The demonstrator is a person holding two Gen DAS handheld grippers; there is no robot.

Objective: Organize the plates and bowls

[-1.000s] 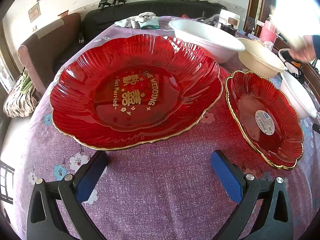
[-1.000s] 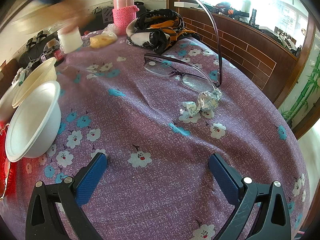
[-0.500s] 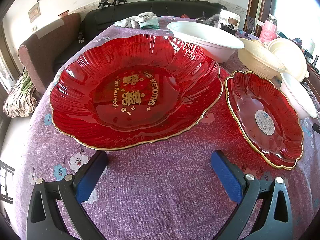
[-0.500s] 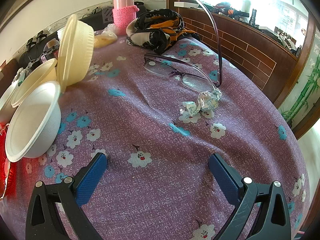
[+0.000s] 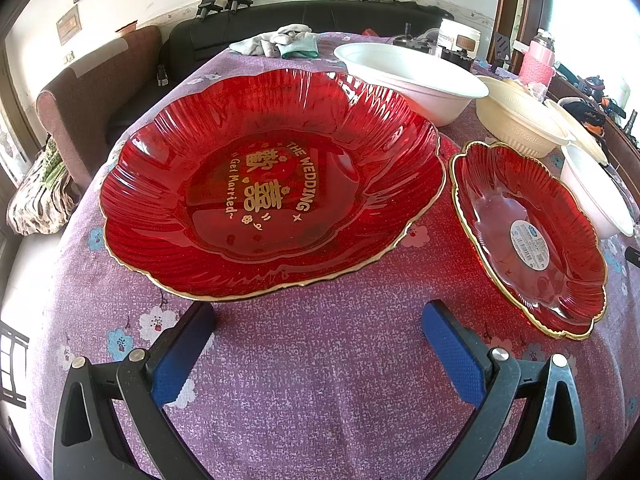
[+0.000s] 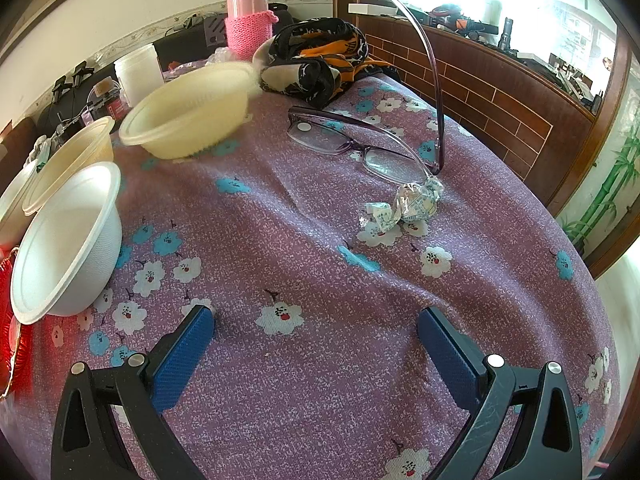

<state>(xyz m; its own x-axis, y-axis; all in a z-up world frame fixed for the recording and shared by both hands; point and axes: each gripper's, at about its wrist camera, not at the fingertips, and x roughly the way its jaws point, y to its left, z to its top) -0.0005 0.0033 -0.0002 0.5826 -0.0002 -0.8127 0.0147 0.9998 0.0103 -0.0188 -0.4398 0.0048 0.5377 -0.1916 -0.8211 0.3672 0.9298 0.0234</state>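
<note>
A large red scalloped plate [image 5: 272,184] with gold lettering lies on the purple tablecloth just ahead of my open, empty left gripper [image 5: 316,324]. A smaller red plate [image 5: 528,236] lies to its right. Behind them stand a big white bowl [image 5: 408,76], a cream bowl [image 5: 520,120] and a small white bowl [image 5: 592,196]. In the right wrist view my right gripper [image 6: 316,326] is open and empty over bare cloth. A small white bowl [image 6: 68,240] leans at the left, a cream bowl [image 6: 68,164] sits behind it, and another cream bowl [image 6: 188,116] looks blurred and tilted further back.
Purple-framed glasses [image 6: 360,140] and two wrapped candies [image 6: 404,208] lie on the cloth ahead of the right gripper. A pink flask [image 6: 248,24], a black and orange scarf [image 6: 320,56] and a white jar [image 6: 136,72] stand at the back. The table edge curves down at the right.
A hand brought a cream bowl in at the back; it went from standing on edge to lying tilted on the cloth. Both grippers have stayed still.
</note>
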